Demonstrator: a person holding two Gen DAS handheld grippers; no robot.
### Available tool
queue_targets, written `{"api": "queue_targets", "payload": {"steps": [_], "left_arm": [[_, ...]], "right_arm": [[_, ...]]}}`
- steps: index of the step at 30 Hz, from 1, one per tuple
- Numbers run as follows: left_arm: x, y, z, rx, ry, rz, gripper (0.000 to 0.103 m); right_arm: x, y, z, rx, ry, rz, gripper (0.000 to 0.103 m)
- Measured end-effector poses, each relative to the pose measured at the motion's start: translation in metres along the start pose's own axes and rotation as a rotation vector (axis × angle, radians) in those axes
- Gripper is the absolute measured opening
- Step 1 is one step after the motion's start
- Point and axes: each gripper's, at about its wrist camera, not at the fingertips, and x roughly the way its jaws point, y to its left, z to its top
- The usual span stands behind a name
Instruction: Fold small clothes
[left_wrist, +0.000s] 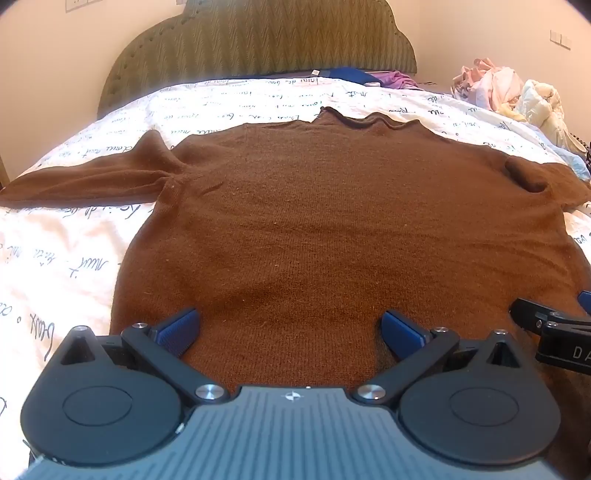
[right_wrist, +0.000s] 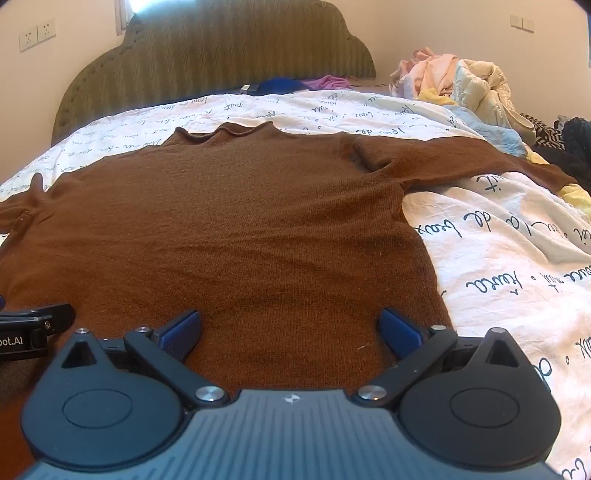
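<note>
While the brown knitted sweater (left_wrist: 332, 221) is lying spread flat and face-up on the bed, with both sleeves stretched out to the sides, the folding itself is not yet begun; this looks like the starting step. The bed's white quilt printed with dark cursive script (left_wrist: 62, 251) is showing past the sweater on either side of the grippers, and beyond it the green upholstered headboard with a scalloped top (left_wrist: 258, 40) is standing against a pale wall. Ahead and to the right of the grippers, a heap of pastel clothes (right_wrist: 454, 81) is waiting at the bed's far edge.

The left gripper (left_wrist: 291, 332) is hovering just above the sweater's near hem with its jaws spread wide and nothing between them. The right gripper (right_wrist: 290, 332) is doing the same beside it, jaws equally apart and empty, angled down toward the cloth.

The next move is probably calling for each gripper to reach out to a sleeve (right_wrist: 461, 158) or a side edge, pinch the knit, and carry it inward across the body.
</note>
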Motion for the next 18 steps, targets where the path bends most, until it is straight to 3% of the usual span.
{"api": "queue_targets", "payload": {"steps": [18], "left_arm": [[0.0009, -0.0031, 0.0011, 0.01, 0.008, 0.011, 0.103]], "right_arm": [[-0.0003, -0.0011, 0.0004, 0.002, -0.001, 0.002, 0.103]]}}
